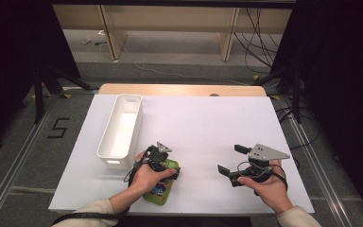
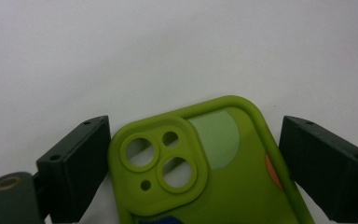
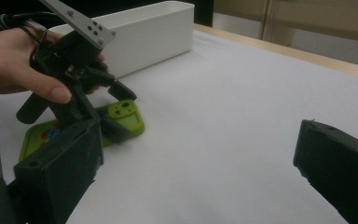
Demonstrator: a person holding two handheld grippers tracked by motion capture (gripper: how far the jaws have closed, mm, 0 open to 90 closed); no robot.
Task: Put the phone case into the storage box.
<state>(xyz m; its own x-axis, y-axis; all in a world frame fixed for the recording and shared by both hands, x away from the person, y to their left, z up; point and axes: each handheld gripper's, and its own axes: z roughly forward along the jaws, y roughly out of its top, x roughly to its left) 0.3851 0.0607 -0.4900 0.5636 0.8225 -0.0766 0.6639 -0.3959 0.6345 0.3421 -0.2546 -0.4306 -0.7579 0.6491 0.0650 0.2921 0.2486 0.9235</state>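
Note:
A lime-green phone case (image 1: 159, 193) lies flat near the table's front edge, camera cut-outs facing up (image 2: 168, 163). My left gripper (image 1: 164, 164) reaches down over its far end, and the jaws straddle the case's camera corner. In the left gripper view the left jaw sits against the case's edge, while a thin gap shows at the right jaw. The right gripper view shows that gripper (image 3: 123, 112) and the case (image 3: 127, 109) from the side. My right gripper (image 1: 230, 158) rests to the right, apart from the case, open wide with nothing between its fingers (image 3: 56, 172).
A long white bin (image 1: 120, 130) stands at the left of the white table sheet (image 1: 208, 118), just beyond my left hand. Past the table's wooden far edge, cables run over the floor.

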